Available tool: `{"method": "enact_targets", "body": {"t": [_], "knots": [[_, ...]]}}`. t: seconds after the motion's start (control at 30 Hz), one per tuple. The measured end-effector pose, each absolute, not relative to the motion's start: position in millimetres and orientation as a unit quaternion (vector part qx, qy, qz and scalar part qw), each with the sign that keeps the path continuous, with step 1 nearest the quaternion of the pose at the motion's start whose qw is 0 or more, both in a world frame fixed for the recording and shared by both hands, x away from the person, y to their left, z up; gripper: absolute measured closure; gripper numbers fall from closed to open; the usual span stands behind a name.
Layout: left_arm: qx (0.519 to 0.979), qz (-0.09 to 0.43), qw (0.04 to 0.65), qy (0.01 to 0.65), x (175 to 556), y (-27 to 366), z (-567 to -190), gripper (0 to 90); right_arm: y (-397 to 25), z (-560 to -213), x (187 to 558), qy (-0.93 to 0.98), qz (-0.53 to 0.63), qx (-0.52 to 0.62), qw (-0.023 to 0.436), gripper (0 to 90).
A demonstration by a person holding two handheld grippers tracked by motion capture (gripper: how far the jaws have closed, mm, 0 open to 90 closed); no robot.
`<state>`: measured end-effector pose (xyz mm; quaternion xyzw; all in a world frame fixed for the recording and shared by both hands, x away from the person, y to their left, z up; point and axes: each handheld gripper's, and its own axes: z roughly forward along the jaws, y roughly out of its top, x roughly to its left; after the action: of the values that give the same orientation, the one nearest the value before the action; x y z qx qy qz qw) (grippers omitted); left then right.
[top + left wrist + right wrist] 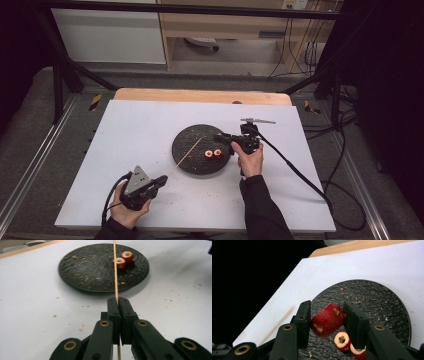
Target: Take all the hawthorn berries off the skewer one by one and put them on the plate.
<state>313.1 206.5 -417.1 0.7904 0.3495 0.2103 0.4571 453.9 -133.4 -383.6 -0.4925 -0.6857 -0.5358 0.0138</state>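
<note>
1. High view showed a person at the white table (125, 150), a gripper in each hand, with a round black plate (192, 150) near the middle of the tabletop.
2. Down at the near left edge, the left gripper (161, 180) pointed toward the plate, its jaws pressed together on a thin wooden skewer (187, 154).
3. That skewer slanted up from the jaws and out over the plate's near-left part.
4. From the left gripper view the skewer (115, 272) was pinched right at the jaw tips (119, 300) and ran straight ahead, crossing in front of two small red apple rings (124, 259) that sat side by side on the plate (82, 270), cream flesh and cored holes facing up.
5. Over the plate's right side, the right gripper (220, 136) was held in the person's right hand (250, 160).
6. Its own view showed the jaws (327, 312) clamped on a red apple chunk (327, 320) with a hole bored through it, lifted clear above the plate (382, 300).
7. Just below that chunk, the two rings (342, 340) lay on the dark surface, with crumbs scattered around them.
</note>
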Motion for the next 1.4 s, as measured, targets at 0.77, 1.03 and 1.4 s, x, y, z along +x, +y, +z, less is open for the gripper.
{"method": "enact_targets", "body": {"t": [0.77,1.03,1.4], "knots": [[0.780,0.214,0.451,0.377,326.4,219.1,-419.7,87.8,-58.2,-434.1,463.4,-0.767,-0.444,-0.463,0.002,59.2],[0.782,0.214,0.450,0.376,326.8,218.2,-420.0,87.8,-56.2,-440.9,464.0,-0.778,-0.432,-0.456,0.004,57.7],[0.780,0.214,0.451,0.377,326.5,218.6,-419.9,87.8,-64.3,-420.0,458.8,-0.776,-0.451,-0.442,-0.008,43.7]]}}
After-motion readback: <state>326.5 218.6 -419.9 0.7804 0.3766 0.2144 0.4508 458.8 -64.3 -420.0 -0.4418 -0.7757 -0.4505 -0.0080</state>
